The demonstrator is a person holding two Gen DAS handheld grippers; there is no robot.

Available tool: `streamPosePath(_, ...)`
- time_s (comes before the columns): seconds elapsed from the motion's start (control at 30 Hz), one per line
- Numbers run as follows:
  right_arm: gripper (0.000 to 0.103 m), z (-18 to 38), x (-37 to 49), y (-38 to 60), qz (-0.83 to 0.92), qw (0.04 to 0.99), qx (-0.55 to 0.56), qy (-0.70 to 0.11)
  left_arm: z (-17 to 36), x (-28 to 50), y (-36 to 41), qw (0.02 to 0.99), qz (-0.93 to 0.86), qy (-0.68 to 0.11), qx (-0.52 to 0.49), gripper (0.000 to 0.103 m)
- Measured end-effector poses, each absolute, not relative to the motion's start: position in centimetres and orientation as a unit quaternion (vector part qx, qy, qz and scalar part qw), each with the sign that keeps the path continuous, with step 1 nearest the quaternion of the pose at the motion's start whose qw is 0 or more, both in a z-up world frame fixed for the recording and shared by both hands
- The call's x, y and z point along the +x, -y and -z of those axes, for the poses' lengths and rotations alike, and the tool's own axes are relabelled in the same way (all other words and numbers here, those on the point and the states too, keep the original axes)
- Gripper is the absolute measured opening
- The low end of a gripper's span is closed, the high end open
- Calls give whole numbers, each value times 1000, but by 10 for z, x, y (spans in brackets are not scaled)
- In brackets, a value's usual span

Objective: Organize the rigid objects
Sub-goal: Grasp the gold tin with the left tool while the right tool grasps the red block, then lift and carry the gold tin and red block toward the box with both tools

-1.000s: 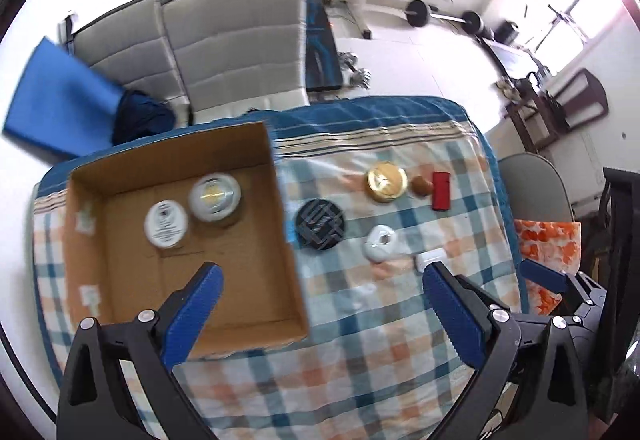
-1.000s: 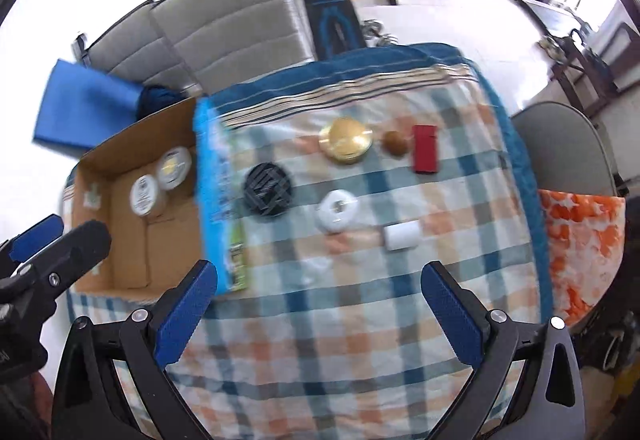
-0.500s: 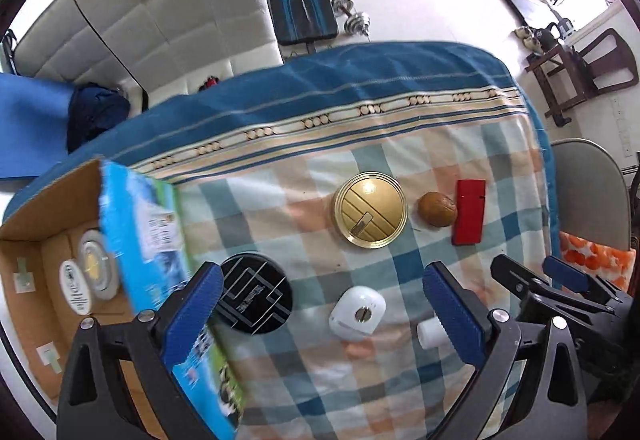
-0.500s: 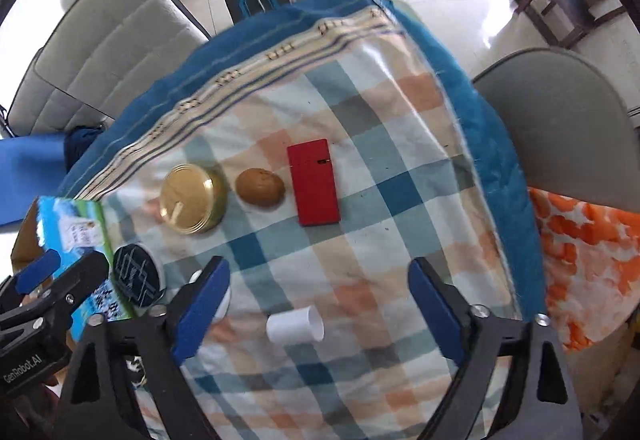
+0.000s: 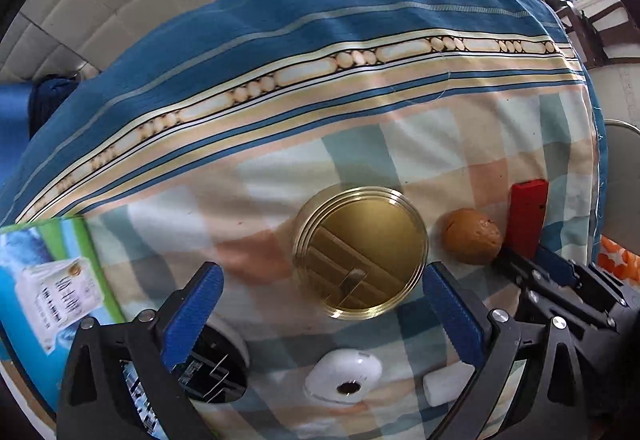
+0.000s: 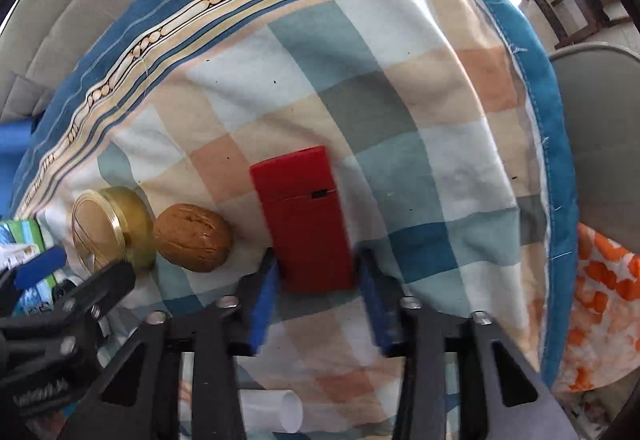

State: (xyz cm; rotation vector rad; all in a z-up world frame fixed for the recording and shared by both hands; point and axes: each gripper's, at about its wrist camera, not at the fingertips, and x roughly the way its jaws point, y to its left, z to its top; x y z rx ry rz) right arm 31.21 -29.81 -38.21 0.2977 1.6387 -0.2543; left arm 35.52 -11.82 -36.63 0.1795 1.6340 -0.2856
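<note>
A round gold tin lies on the checked tablecloth. My left gripper points down at it, jaws closing. The tin's near half is between the blue fingers: the right pad is almost at its rim, the left pad stands well clear. A flat red box lies to the right of a brown walnut-like thing. My right gripper is closing its jaws on the red box's near end, and both pads meet its long sides.
Near my left gripper lie a black round tin, a white round device and a small white cylinder. A blue-green printed carton flap stands at the left. The cloth's right edge drops toward a grey chair.
Both grippers sank toward the table. The left one moved from over the cardboard box to the gold tin. The right one's wide jaws closed around the red box.
</note>
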Motion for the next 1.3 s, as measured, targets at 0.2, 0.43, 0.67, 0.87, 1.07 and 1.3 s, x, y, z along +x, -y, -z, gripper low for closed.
streamPosePath(0.2,40,382,286,309,89,641,135,-750,372,352,127,672,138,-722,92,63)
streamPosePath(0.43,43,379,268,311,97,658,126,-736,375,324,118,649,139,-744,75,63)
streamPosePath(0.67,59,391,284,317,109,643,158,-741,386,335,122,641,127,-755,55,84)
streamPosePath(0.87,42,396,305,330,123,639,150,-744,380,330,138,662,118,-733,100,62)
streamPosePath(1.07,37,392,283,320,108,640,146,-746,358,321,121,681,114,-716,102,62)
streamPosePath(1.3,36,372,247,298,90,650,146,-740,326,293,117,700,117,-699,85,62)
